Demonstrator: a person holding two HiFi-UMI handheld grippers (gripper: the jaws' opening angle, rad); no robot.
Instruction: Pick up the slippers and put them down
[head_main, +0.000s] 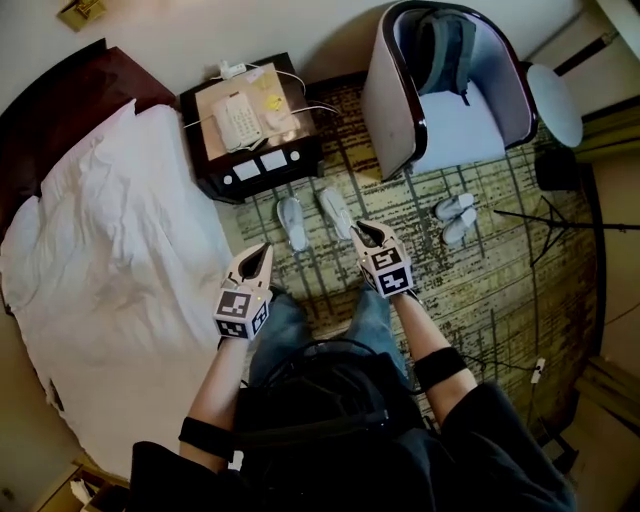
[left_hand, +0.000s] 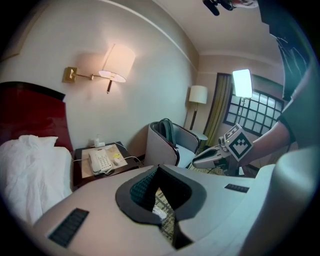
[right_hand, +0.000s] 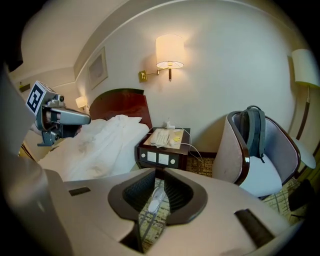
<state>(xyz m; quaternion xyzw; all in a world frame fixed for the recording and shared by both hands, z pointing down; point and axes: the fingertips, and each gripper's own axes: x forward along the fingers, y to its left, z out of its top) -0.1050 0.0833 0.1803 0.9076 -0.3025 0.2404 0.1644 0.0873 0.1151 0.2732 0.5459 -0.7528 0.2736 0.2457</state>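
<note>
While both hover empty over the carpet (head_main: 322, 272), left gripper (head_main: 262, 252) pressed shut, right gripper (head_main: 366, 233) slightly parted, they look lined up on the white slippers (head_main: 292, 222) just before the nightstand (head_main: 305, 155). Right gripper view frames one slipper (right_hand: 156, 197) through its gap; only the head view catches a second pair (head_main: 455, 218) well right of the nightstand.

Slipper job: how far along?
Done: nothing; first slipper and second slipper lie on the carpet by the nightstand. In hand: left gripper, shut, and right gripper, jaws slightly apart, both empty, pointed down toward them. Remaining: grasp, lift, set down.
</note>
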